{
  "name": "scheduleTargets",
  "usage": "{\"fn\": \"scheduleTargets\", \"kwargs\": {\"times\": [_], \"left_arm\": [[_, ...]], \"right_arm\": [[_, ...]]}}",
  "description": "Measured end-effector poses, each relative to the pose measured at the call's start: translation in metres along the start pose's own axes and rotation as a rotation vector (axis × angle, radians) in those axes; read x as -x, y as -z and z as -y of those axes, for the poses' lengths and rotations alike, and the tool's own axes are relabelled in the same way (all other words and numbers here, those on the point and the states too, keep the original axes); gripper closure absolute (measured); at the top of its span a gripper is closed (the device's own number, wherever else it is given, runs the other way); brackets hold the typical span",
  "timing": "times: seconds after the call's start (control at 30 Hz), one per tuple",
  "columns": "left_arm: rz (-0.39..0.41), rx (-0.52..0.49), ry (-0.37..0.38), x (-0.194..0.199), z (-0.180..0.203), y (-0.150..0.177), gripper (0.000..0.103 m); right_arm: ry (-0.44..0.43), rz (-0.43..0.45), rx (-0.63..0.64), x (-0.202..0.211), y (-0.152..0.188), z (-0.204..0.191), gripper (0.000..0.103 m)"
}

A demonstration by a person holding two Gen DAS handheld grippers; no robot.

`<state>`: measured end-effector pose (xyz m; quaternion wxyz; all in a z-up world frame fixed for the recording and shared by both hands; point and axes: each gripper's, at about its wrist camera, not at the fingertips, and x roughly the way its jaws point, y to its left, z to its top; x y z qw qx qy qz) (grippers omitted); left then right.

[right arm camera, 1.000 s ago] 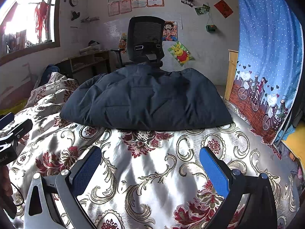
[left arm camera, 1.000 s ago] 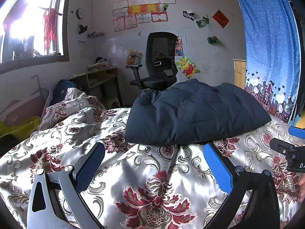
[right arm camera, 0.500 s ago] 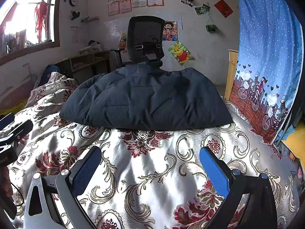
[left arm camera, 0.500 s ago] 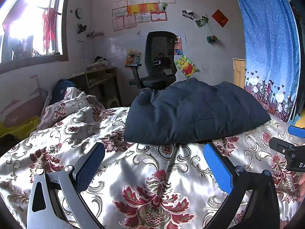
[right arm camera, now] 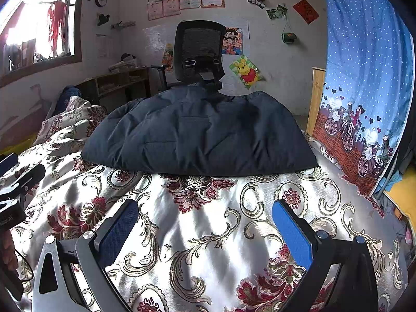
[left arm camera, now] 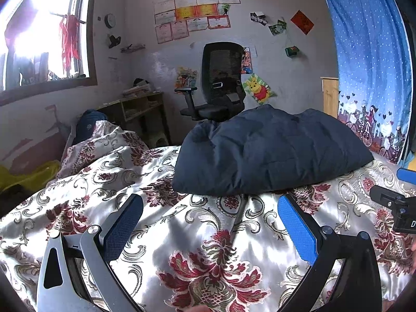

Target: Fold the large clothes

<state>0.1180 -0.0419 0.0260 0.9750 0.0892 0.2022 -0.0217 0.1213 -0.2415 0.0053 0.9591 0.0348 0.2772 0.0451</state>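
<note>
A dark navy padded jacket (left arm camera: 270,150) lies folded in a puffy mound on the floral bedspread (left arm camera: 202,254), ahead of both grippers. In the right wrist view the same jacket (right arm camera: 200,135) fills the middle. My left gripper (left arm camera: 210,221) hovers open over the bedspread, short of the jacket's near edge, with nothing between its blue pads. My right gripper (right arm camera: 205,221) is also open and empty, a little back from the jacket. Each gripper shows at the edge of the other's view: the right gripper (left arm camera: 400,202) and the left gripper (right arm camera: 13,182).
A black office chair (left arm camera: 221,85) stands behind the bed by the wall. A low wooden shelf (left arm camera: 137,109) sits at the left under the window. A blue patterned curtain (right arm camera: 364,91) hangs along the right side. The bedspread (right arm camera: 208,234) bunches up at the left.
Almost nothing has moved. Both grippers stay open over the bedspread; the left view has drifted very slightly.
</note>
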Motion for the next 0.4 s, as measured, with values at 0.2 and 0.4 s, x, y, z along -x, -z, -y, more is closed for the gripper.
{"fn": "scheduleTargets", "kwargs": {"times": [0.2,0.4], "left_arm": [[-0.010,0.004,0.004,-0.0036,-0.0045,0.0019,0.001],[-0.021,0.006,0.002,-0.0051,-0.0055,0.0036,0.001]], "right_arm": [[0.000,-0.001,0.000,-0.0004,-0.0001,-0.0001,0.000],[0.003,-0.006,0.002,0.0010,0.0047,0.0033,0.000]]}}
